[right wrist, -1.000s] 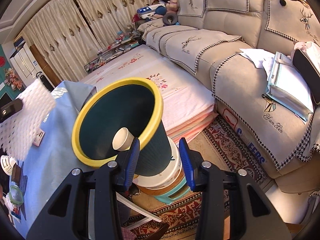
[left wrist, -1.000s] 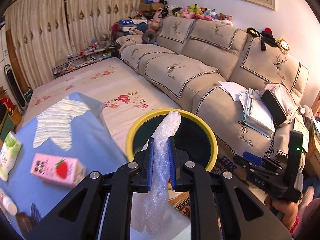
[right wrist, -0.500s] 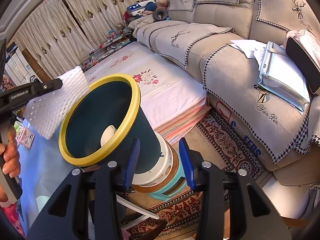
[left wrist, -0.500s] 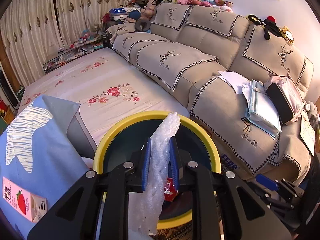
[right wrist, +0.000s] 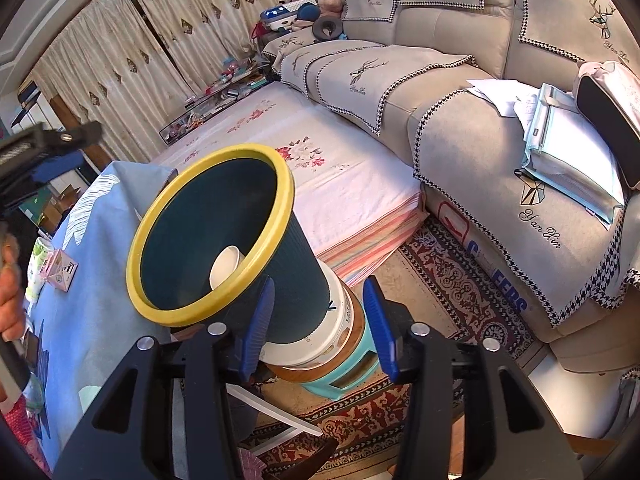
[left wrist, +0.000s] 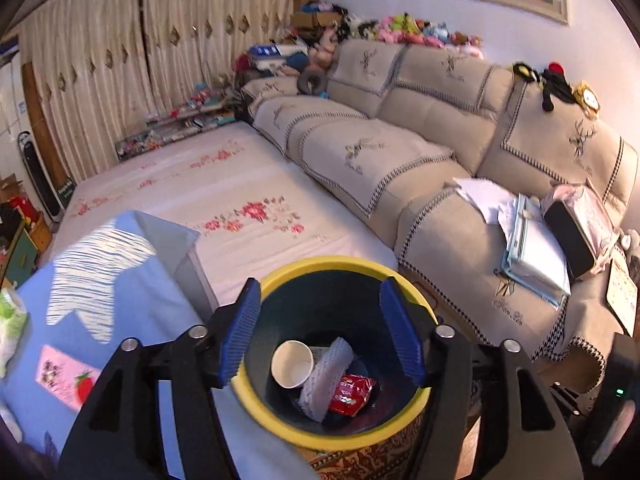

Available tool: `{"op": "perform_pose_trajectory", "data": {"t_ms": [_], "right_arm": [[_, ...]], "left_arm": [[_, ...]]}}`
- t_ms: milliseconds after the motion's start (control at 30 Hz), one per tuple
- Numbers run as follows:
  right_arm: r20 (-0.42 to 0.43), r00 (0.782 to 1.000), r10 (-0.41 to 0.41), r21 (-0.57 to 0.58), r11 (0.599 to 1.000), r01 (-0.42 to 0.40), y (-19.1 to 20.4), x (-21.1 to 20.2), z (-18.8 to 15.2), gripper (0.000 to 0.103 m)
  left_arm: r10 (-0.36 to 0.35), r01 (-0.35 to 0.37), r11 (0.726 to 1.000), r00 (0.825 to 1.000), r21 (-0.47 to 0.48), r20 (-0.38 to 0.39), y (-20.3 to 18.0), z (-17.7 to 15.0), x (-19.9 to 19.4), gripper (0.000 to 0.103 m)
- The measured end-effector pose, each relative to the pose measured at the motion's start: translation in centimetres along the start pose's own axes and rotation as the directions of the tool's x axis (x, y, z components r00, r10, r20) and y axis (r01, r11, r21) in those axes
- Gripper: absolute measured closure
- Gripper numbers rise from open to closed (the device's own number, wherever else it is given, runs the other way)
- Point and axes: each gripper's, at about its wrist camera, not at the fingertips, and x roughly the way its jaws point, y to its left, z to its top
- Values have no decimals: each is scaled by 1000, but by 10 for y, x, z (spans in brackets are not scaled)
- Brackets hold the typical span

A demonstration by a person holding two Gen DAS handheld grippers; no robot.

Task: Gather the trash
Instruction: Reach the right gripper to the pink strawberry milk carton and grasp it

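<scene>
Two blue-padded grippers, both empty: left gripper [left wrist: 320, 332] at lower centre, jaws opening over the yellow-rimmed dark bin [left wrist: 352, 436]; right gripper [right wrist: 318, 322] also parting, beside the bin's wall. Inside, at frame bottom: white foam strip [left wrist: 326, 380], ridged and curled, between paper cup [left wrist: 292, 369] and red wrapper [left wrist: 352, 394].

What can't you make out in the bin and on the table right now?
- Bin floor, right wrist view: near wall hides all but the paper cup.
- Red wrapper print, left wrist view: too small.
- Table near end, left wrist view: left tool, jaws opening and empty, hides it.
</scene>
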Motion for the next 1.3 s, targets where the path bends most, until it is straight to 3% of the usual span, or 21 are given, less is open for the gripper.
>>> {"op": "perform_pose_trajectory", "data": {"t_ms": [233, 433, 567, 600, 733, 1000, 1167, 1300], "right_arm": [[-10, 999, 43, -69, 997, -43, 28, -3, -5, 58], [-19, 991, 134, -180, 974, -135, 79, -14, -9, 57], [-46, 962, 269, -305, 913, -270, 132, -19, -6, 48], [-61, 952, 301, -341, 890, -303, 148, -19, -4, 43], [-113, 927, 357, -480, 798, -365, 209, -9, -4, 42], [-240, 907, 346, -606, 676, -419, 300, 47, 2, 38], [-277, 904, 326, -657, 622, -426, 335, 72, -1, 32], [-313, 894, 321, -658, 606, -448, 346, 84, -5, 29]], "left_arm": [[72, -59, 993, 988, -98, 140, 46, -35, -121, 20], [239, -196, 958, 950, -211, 202, 109, -87, -211, 14], [340, -282, 921, 919, -268, 200, 146, -123, -253, 12], [359, -299, 913, 912, -278, 197, 152, -130, -259, 12], [405, -336, 884, 897, -324, 175, 179, -160, -286, 12], [449, -364, 846, 880, -389, 155, 207, -185, -302, 12], [455, -367, 839, 878, -401, 149, 213, -190, -303, 12], [457, -369, 838, 877, -401, 149, 216, -191, -303, 12]]}}
